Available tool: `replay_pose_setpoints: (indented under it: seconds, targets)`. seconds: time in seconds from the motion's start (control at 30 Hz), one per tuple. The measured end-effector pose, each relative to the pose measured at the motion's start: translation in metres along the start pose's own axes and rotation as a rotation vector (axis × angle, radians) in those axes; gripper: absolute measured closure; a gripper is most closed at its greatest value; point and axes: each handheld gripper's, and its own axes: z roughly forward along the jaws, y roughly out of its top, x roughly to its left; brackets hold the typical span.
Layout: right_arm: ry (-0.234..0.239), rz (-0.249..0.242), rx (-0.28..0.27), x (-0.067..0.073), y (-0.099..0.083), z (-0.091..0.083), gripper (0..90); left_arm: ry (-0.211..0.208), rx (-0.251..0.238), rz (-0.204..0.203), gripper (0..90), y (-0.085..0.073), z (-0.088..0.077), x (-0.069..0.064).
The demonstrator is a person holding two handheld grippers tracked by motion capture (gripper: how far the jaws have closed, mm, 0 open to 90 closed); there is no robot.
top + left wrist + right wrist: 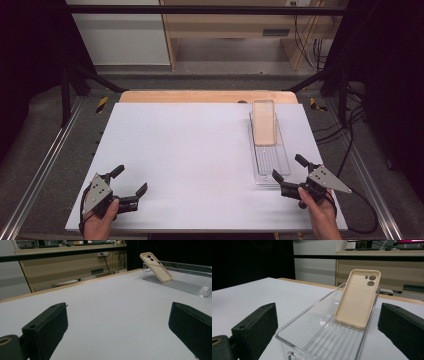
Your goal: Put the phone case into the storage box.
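Now phone case [264, 122] leans in clear tray [270, 162] just beyond right tongs [289, 173]; both tongs gape, left tongs [131, 181] well apart.

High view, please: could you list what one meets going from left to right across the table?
Left hand-held gripper → bare white table top → beige phone case leaning in the clear tray → right hand-held gripper.

1 phone case [357, 300], 1 clear tray [312, 335], 2 grippers [289, 174]

Beige phone case [358, 300] leans tilted inside clear tray [312, 322].
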Motion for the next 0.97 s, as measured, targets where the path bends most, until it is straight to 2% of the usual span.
replay_pose_setpoints:
  seconds: [0.23, 0.5, 0.83, 0.97]
  targets:
    - [0.005, -0.006, -0.012, 0.002, -0.001, 0.004, 3.2, 0.0, -0.003, -0.001, 2.4, 0.0, 0.0, 0.0]
    - [-0.002, -0.004, 0.012, 0.0, -0.004, 0.014, 3.4, 0.0, -0.007, -0.001, 2.4, 0.0, 0.0, 0.0]
    - [-0.037, 0.029, 0.036, -0.002, -0.001, 0.027, 5.0, -0.003, -0.004, 0.005, 2.4, 0.001, 0.001, -0.001]
    - [-0.054, 0.057, 0.034, -0.004, 0.001, 0.025, 5.0, -0.005, -0.003, 0.007, 2.4, 0.0, 0.002, -0.001]
